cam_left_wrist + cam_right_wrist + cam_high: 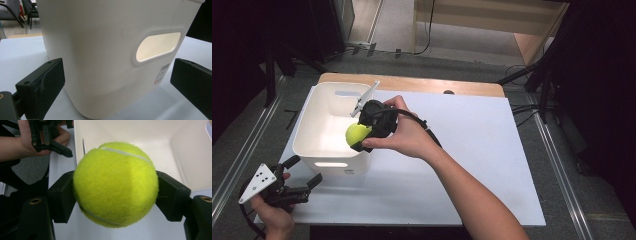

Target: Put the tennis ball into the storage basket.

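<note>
The one printed thing is a small sticker [161,74] with a barcode low on the white bin's [100,50] side wall, below the handle slot [157,46], just inside the left gripper's right-hand jaw; its print is too small to read.

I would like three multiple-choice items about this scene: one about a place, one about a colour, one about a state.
1. Where is the tennis ball?
A. on the floor
B. held over the near rim of the white bin
C. lying on the white board

2. What colour is the ball?
A. yellow-green
B. red
C. blue

3. How is the left hand-held gripper?
A. shut on the ball
B. shut on the bin's handle
C. open, holding nothing

Answers:
1 B: the right hand-held gripper clamps it at the bin's rim.
2 A: the right gripper view shows yellow-green felt.
3 C: its jaws stand apart before the bin's wall.
</note>
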`<state>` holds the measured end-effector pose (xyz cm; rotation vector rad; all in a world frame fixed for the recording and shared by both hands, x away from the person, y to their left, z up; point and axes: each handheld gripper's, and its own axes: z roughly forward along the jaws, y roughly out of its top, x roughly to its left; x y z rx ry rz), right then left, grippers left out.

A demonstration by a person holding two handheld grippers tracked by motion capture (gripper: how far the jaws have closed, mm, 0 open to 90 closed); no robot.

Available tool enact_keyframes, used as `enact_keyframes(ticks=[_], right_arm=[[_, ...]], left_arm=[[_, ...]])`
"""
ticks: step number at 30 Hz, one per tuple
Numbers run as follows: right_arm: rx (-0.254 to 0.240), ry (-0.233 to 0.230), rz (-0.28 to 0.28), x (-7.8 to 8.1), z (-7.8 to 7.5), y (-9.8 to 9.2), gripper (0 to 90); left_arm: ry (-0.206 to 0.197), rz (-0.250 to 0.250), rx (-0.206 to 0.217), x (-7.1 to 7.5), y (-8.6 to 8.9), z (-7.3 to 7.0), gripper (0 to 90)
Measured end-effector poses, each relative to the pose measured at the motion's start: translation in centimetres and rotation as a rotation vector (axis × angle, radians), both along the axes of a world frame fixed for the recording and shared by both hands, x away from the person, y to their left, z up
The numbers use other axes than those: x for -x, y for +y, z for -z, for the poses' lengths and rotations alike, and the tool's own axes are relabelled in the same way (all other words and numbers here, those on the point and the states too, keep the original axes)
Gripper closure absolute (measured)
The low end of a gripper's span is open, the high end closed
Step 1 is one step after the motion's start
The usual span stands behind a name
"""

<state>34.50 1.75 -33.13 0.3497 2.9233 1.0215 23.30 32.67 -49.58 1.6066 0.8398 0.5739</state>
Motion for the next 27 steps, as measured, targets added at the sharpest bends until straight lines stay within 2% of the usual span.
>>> enact_keyframes(ticks=[14, 22, 23, 27], right_arm=[[0.006, -0.007, -0.016, -0.2, 0.4, 1.6, 24.1], [0.017, -0.006, -0.007, -0.4, 1.0, 2.2, 24.0], [0.03, -0.032, 0.003, -0.5, 1.1, 2.4, 23.9], [0.035, -0.035, 0.003, -0.6, 1.5, 2.5, 23.9]], left_arm=[[-0.001, 0.004, 0.0, 0.0, 0.0, 0.0, 0.0], [-0.002, 0.005, 0.0, 0.0, 0.0, 0.0, 0.0], [-0.002, 0.006, -0.001, 0.0, 0.0, 0.0, 0.0], [-0.002, 0.006, -0.003, 0.0, 0.0, 0.0, 0.0]])
